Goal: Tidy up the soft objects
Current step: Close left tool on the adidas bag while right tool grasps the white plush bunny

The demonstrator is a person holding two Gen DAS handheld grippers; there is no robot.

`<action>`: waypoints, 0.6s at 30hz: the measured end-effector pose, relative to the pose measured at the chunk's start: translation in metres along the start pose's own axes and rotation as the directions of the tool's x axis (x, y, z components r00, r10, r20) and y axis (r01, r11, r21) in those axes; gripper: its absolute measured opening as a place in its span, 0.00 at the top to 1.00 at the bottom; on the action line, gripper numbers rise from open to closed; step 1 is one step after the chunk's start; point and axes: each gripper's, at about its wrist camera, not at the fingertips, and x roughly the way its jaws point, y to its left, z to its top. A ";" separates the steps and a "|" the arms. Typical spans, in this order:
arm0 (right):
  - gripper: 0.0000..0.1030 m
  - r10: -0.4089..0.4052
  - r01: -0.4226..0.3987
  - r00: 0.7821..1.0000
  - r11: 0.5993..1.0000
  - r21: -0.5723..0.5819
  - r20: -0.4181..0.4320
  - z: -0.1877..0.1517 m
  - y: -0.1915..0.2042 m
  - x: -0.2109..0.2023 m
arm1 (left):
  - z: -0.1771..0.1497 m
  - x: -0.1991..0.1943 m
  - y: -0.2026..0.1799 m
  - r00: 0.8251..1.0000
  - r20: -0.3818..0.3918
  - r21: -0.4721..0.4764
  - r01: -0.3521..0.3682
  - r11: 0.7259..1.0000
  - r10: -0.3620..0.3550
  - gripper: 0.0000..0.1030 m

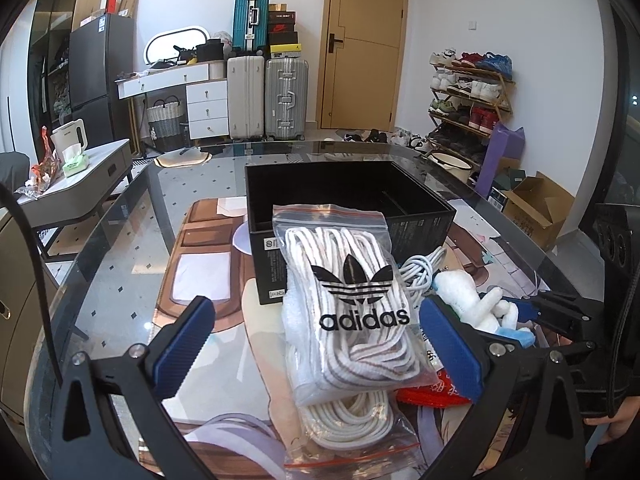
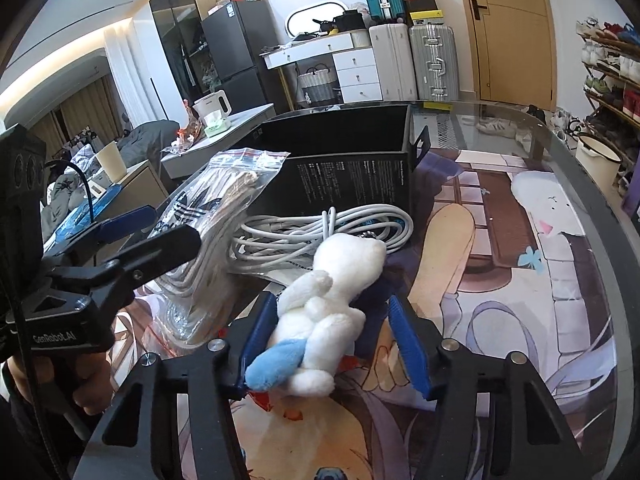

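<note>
A white plush toy (image 2: 320, 312) with a light blue part lies on the printed mat between the fingers of my right gripper (image 2: 333, 300). The left pad touches its fur, while a dark strip separates the right pad from it. A zip bag of white laces (image 1: 352, 300) with a black logo leans on the open black box (image 1: 424, 224). My left gripper (image 1: 316, 302) stands wide open around that bag, both pads apart from it. A second bag of laces (image 1: 348, 420) lies underneath. The plush toy (image 1: 468, 300) shows at the right of the left wrist view.
A coiled white cable (image 2: 360, 220) lies between the box (image 2: 352, 184) and the toy. A red packet (image 1: 432, 396) sits under the bags. The glass table's curved edge (image 2: 592, 184) runs along the right. A hand (image 2: 80, 384) holds the left gripper (image 2: 176, 224).
</note>
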 end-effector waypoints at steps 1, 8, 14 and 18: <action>0.46 0.002 -0.002 1.000 1.000 0.001 0.001 0.000 0.000 -0.001 | 0.000 0.001 -0.001 1.000 0.001 0.008 -0.001 1.000 0.001 0.01; 0.58 0.029 -0.029 1.000 1.000 -0.009 0.004 -0.001 0.002 -0.003 | -0.002 0.007 -0.007 1.000 -0.019 0.022 -0.002 1.000 0.002 0.16; 0.63 0.038 -0.037 0.999 0.999 -0.025 0.030 -0.006 0.003 -0.012 | -0.003 0.009 -0.008 0.999 -0.037 0.021 0.028 0.999 -0.027 0.52; 0.63 0.037 -0.035 0.998 0.998 -0.043 0.049 -0.007 0.007 -0.019 | -0.004 0.005 -0.007 0.999 -0.030 0.016 0.040 0.999 -0.040 0.57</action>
